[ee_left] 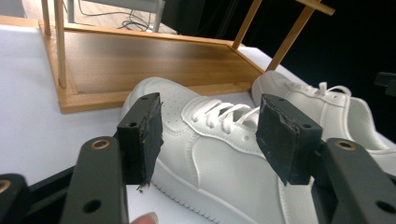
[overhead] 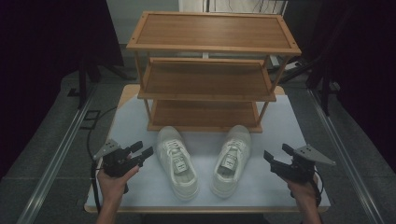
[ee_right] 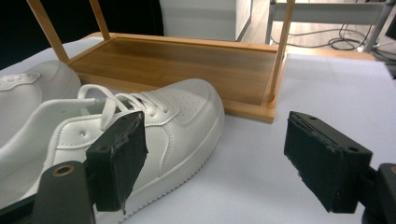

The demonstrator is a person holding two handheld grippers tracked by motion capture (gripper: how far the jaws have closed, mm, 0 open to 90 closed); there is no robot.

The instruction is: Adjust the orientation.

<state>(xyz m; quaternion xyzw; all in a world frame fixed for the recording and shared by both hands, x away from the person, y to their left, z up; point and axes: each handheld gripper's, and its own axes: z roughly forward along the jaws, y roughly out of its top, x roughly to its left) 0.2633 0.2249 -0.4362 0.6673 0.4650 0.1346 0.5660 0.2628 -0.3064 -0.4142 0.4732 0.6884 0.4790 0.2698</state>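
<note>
Dark surroundings frame the desk [overhead: 140, 116], where we hold the left gripper [overhead: 140, 153] and right gripper [overhead: 275, 156] released beside two white shoes [overhead: 177, 163] at lower centre, advising a square mid-shoe grasp.

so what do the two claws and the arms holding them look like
Both the left claw and the right claw are black, each with two blocky jaws faced in worn dark pads, brass-coloured pivot rings, and a grey three-cornered plate on top. A black cable trails from each. The forearms are bare, with no sleeves.
</note>
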